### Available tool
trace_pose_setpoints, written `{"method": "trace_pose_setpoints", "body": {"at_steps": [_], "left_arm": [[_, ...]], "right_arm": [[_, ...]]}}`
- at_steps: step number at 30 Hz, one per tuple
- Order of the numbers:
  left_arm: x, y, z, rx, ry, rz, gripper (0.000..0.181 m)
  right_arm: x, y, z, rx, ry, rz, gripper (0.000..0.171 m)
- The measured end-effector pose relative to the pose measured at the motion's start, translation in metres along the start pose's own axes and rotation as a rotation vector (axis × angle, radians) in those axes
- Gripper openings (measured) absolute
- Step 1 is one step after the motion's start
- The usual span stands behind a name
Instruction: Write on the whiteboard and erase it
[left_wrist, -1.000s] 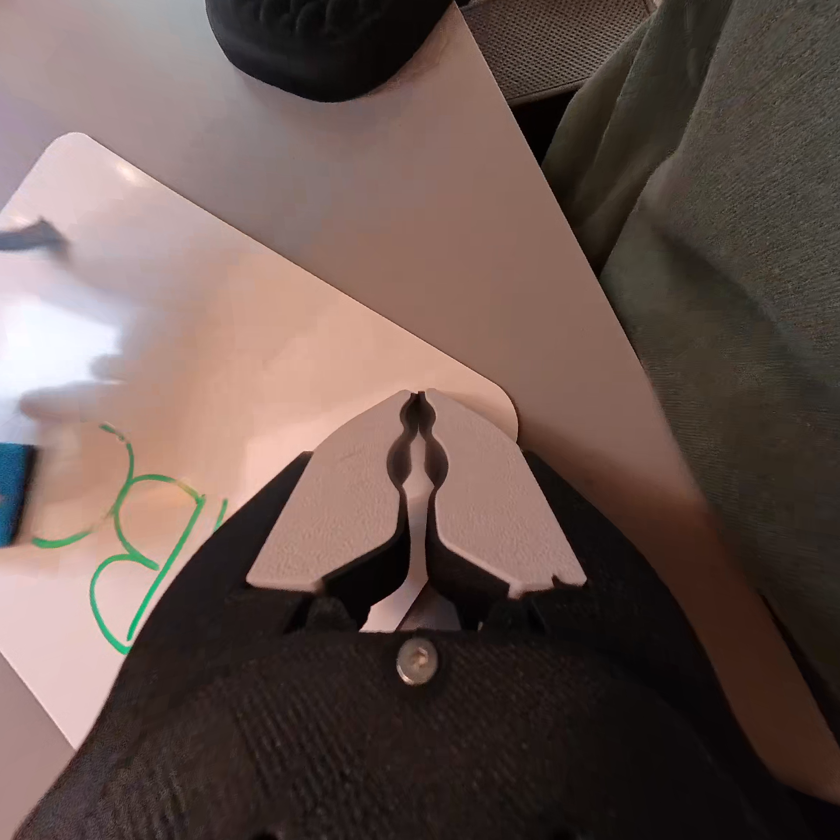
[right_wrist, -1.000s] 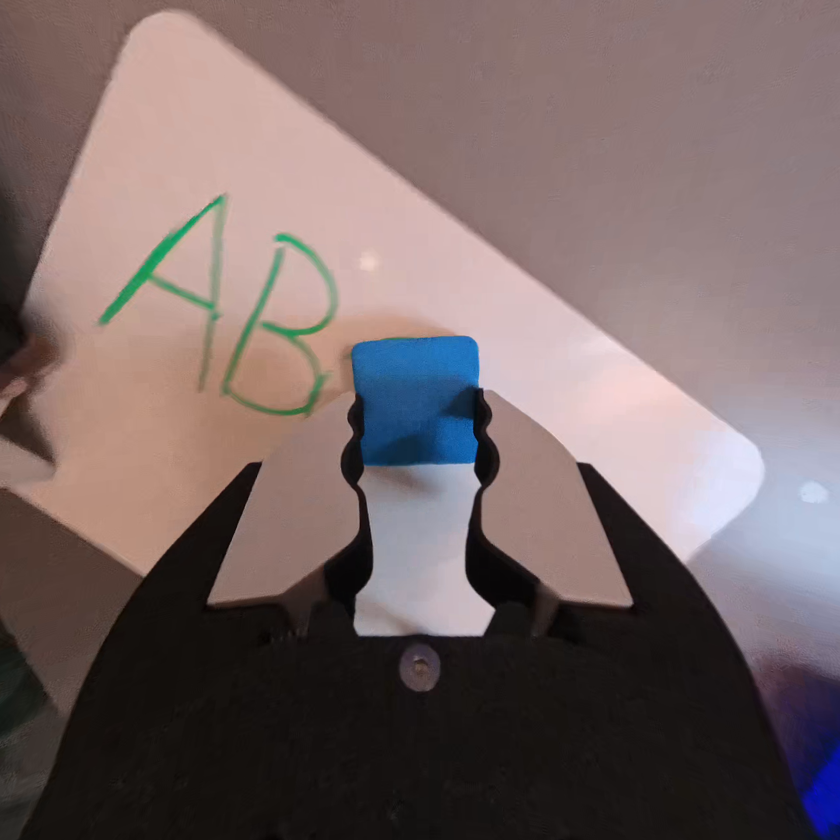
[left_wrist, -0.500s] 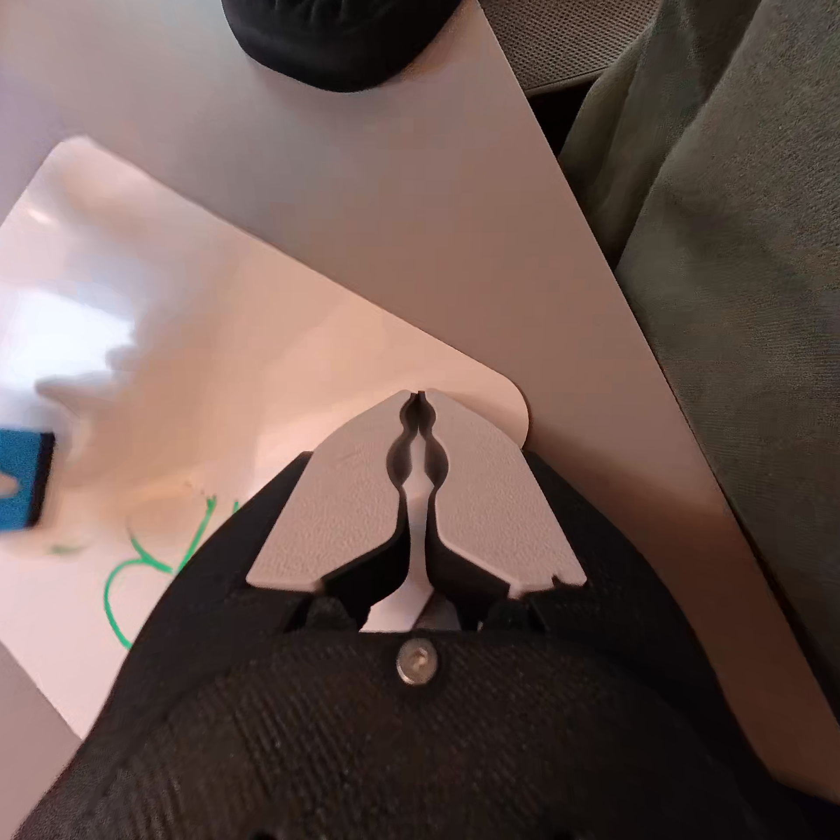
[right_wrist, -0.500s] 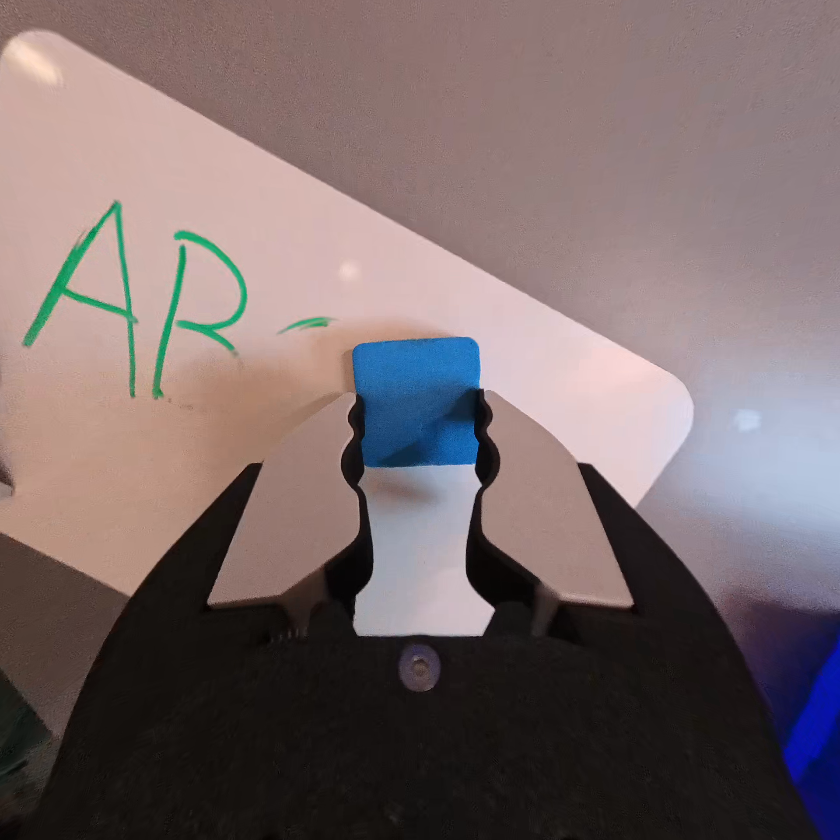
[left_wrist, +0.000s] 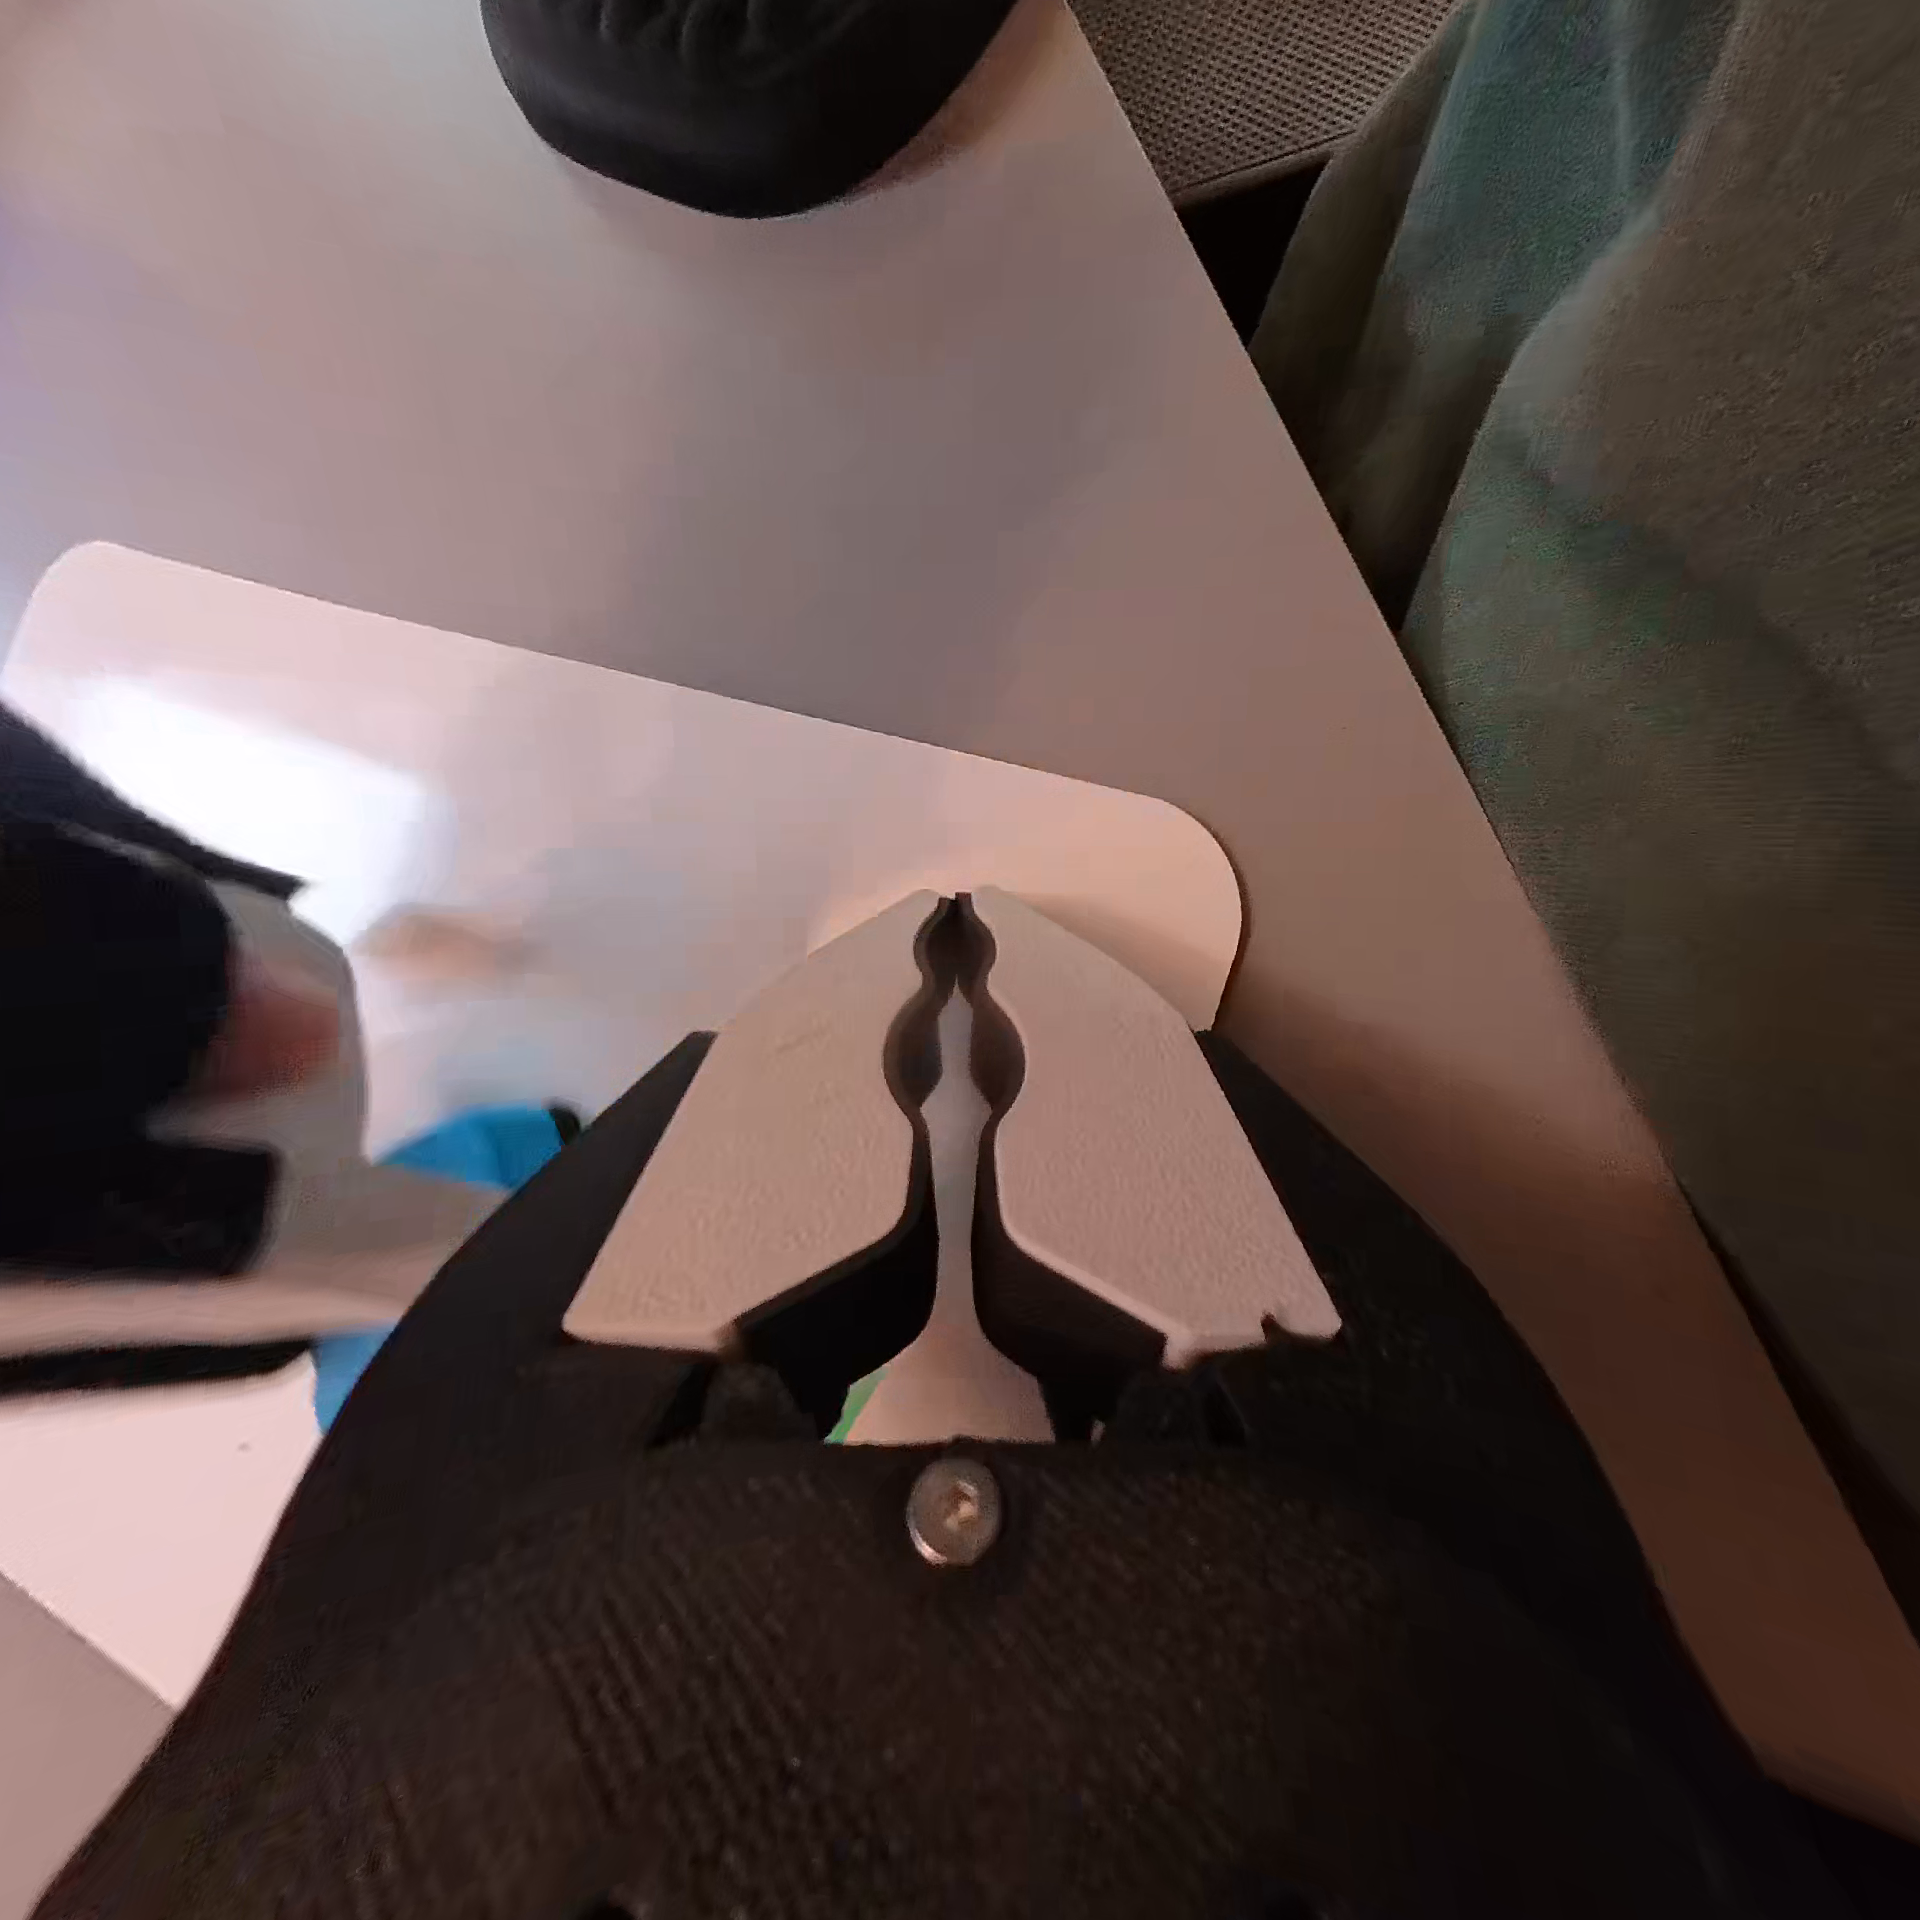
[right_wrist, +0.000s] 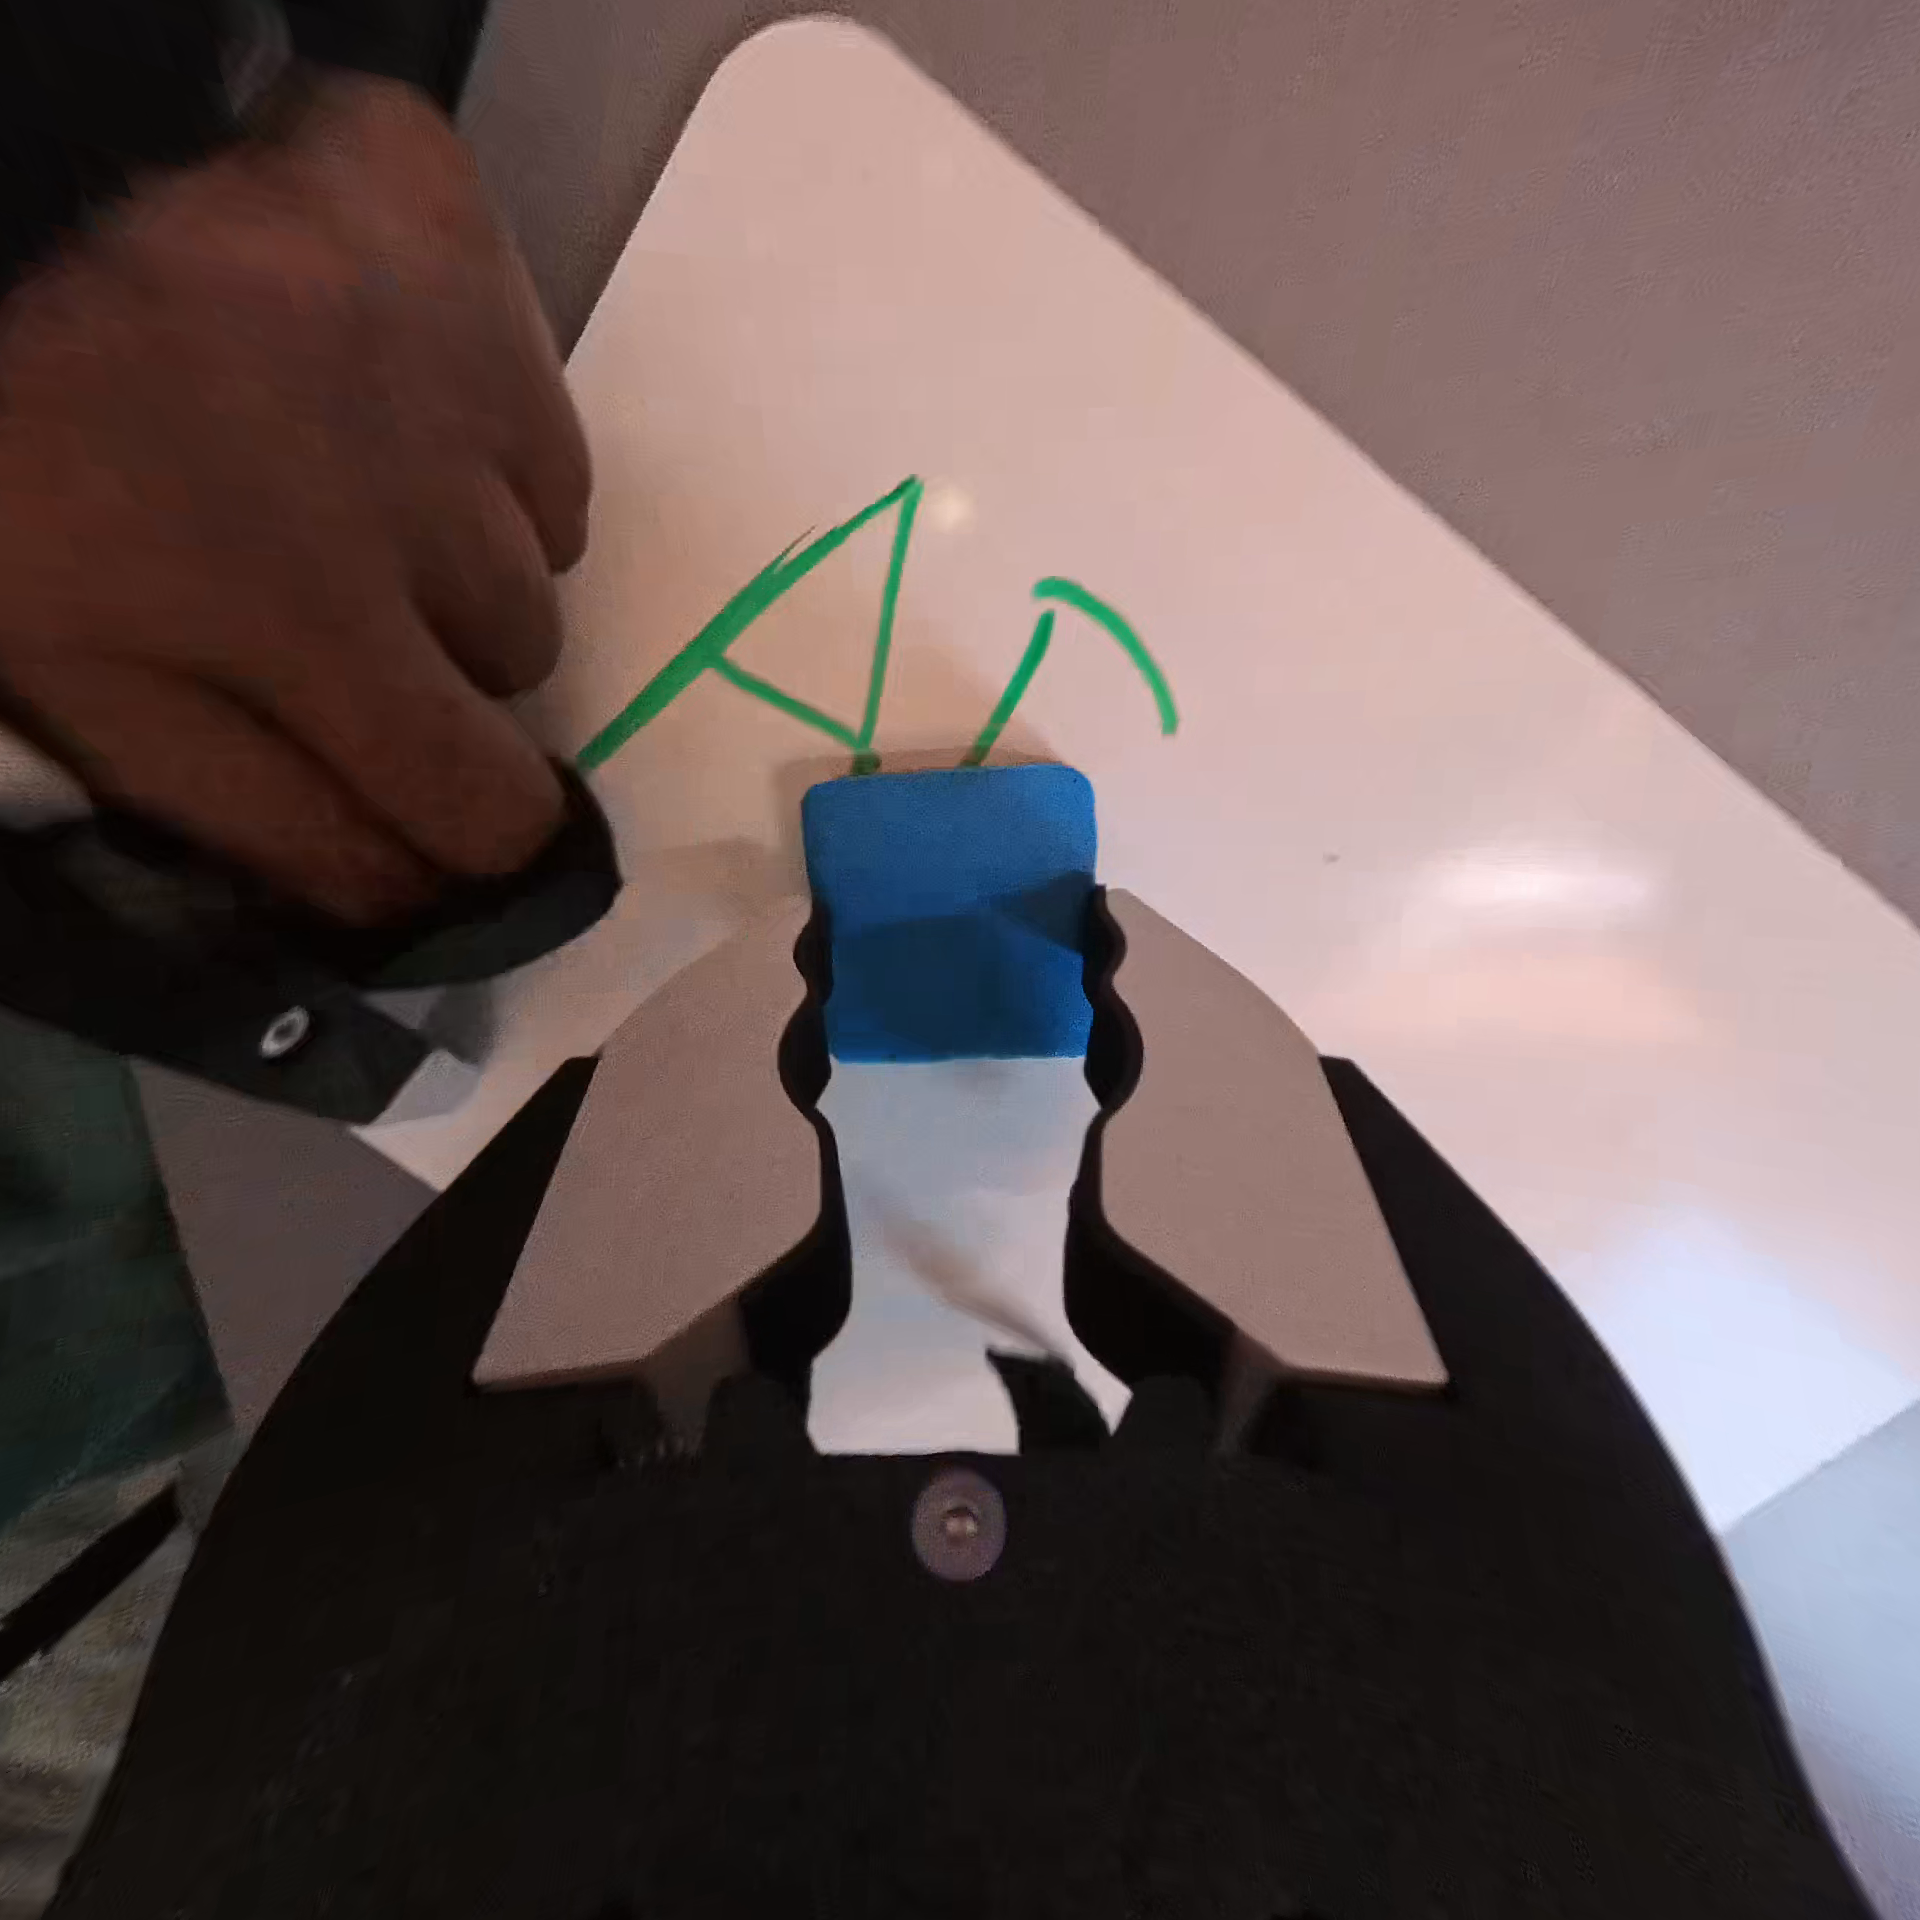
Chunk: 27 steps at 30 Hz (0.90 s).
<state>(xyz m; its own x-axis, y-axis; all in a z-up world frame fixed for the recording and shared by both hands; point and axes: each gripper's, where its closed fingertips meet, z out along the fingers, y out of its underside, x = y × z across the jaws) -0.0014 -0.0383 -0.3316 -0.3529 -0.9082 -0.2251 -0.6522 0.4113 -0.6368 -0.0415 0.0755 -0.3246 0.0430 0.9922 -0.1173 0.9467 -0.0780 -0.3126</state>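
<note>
So it's the erase half of the job. Starting on the left: the left gripper (left_wrist: 958, 902) has its fingers closed right up, tips touching, nothing between them, and they sit over the near corner of the whiteboard (left_wrist: 644, 790), looks like it's just pinning the board down on the grey surface (left_wrist: 540, 395). Can't tell for sure whether the tips actually press on it. In the right wrist view the hand (right_wrist: 281, 520) holding that gripper shows up off to the left of the right fingers.

Over on the right, the right gripper (right_wrist: 951, 914) has its fingers partly open and clamped on the blue eraser (right_wrist: 951, 894), which sticks out past the tips and sits flat on the board. Just beyond the eraser's far edge are the green marks (right_wrist: 883, 634), partly wiped, with the remaining strokes running right up to the eraser.

Next move, I'd guess: push the eraser forward, away from the fingers, over the rest of the green, keeping it flat with steady pressure, while the left one holds the board so it doesn't slide. Probably takes a couple of passes, since the strokes spread wider than the eraser.
</note>
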Motion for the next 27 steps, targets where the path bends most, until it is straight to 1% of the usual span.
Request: {"method": "trace_pose_setpoints", "body": {"at_steps": [1, 3, 5, 7, 8, 12, 14, 16, 18, 19, 21, 22, 23, 24, 25, 26, 27], "left_arm": [[0.000, 0.000, 0.000, -0.002, -0.002, 0.001, 0.000], [0.000, 0.001, -0.001, -0.008, -0.002, 0.003, 0.000], [0.001, 0.001, -0.001, -0.015, -0.004, 0.009, 0.000], [0.002, 0.002, -0.002, -0.027, -0.009, 0.015, 0.000], [0.003, 0.002, -0.003, -0.035, -0.006, 0.015, 0.000], [0.001, 0.006, -0.006, -0.051, -0.019, 0.009, 0.000], [0.002, 0.004, -0.005, -0.036, -0.004, -0.004, 0.000], [0.001, 0.004, -0.004, -0.037, -0.009, 0.004, 0.001], [0.000, 0.003, -0.003, -0.037, -0.006, -0.004, 0.000], [0.000, 0.003, -0.003, -0.036, -0.005, -0.008, 0.000], [0.000, 0.003, -0.003, -0.034, -0.011, -0.001, 0.001], [0.000, 0.003, -0.003, -0.034, -0.013, 0.003, 0.001], [0.000, 0.003, -0.003, -0.032, -0.012, 0.007, 0.000], [0.000, 0.003, -0.003, -0.029, -0.007, 0.004, 0.001], [0.001, 0.003, -0.003, -0.022, 0.001, -0.002, 0.000], [0.002, 0.003, -0.003, -0.017, 0.007, -0.006, 0.000], [0.002, 0.003, -0.003, -0.016, 0.007, -0.004, 0.000]], "right_arm": [[0.003, 0.012, -0.004, -0.023, -0.013, 0.036, 0.047], [0.050, 0.032, -0.016, -0.050, 0.072, 0.161, 0.047], [0.089, 0.033, -0.022, -0.010, 0.132, 0.240, 0.047], [0.096, 0.034, -0.022, 0.026, 0.146, 0.258, 0.047], [0.096, 0.041, -0.025, 0.038, 0.160, 0.281, 0.047], [0.103, 0.107, -0.048, 0.015, 0.215, 0.460, 0.047], [0.100, 0.125, -0.055, 0.023, 0.239, 0.505, 0.047], [0.095, 0.120, -0.058, 0.027, 0.267, 0.461, 0.048], [0.092, 0.093, -0.062, 0.097, 0.246, 0.441, 0.047], [0.094, 0.086, -0.060, 0.092, 0.248, 0.424, 0.047], [0.100, 0.078, -0.045, 0.050, 0.239, 0.394, 0.047], [0.097, 0.067, -0.035, 0.061, 0.196, 0.394, 0.048], [0.090, 0.051, -0.029, 0.091, 0.162, 0.379, 0.047], [0.075, 0.039, -0.023, 0.076, 0.153, 0.313, 0.047], [0.050, 0.031, -0.017, 0.051, 0.125, 0.232, 0.047], [0.025, 0.029, -0.013, 0.024, 0.097, 0.171, 0.047], [0.010, 0.035, -0.013, -0.005, 0.086, 0.135, 0.047]]}}
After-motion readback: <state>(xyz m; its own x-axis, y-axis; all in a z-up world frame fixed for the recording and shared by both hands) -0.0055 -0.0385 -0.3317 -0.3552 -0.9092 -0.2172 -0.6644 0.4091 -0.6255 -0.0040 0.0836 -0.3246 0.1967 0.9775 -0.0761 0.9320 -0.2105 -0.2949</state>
